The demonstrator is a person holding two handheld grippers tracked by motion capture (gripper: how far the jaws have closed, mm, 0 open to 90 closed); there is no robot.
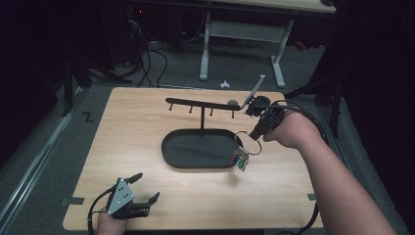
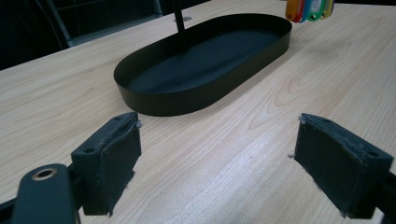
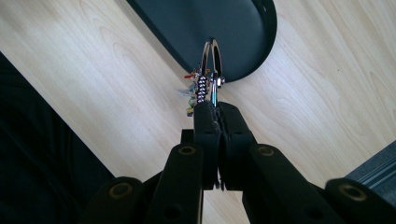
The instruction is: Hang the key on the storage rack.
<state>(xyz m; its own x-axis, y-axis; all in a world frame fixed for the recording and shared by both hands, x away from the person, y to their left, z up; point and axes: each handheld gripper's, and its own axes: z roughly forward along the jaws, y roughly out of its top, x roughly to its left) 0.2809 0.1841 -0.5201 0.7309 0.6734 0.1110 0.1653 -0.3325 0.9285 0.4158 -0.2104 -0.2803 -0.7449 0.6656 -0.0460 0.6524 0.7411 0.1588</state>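
A black stand with an oval tray point(image 1: 172, 148) point(image 2: 140, 100) point(image 3: 252, 42) and a hooked crossbar point(image 1: 195, 103) sits mid-table. My right gripper point(image 1: 255, 133) point(image 3: 215, 108) hovers over the tray's right end, shut on a metal key ring point(image 1: 248, 142) point(image 3: 211, 58). Coloured key tags point(image 1: 240, 160) point(image 2: 309, 9) hang from the ring, just above the tray's right rim. Low over the table's front left corner, my left gripper point(image 1: 145, 188) point(image 2: 217, 154) is open with nothing between its pads.
The wooden table point(image 1: 132, 132) stands on grey floor. Behind it are a white desk frame point(image 1: 242, 44) and cables point(image 1: 151, 63) on the floor. Bare wood lies left and in front of the tray.
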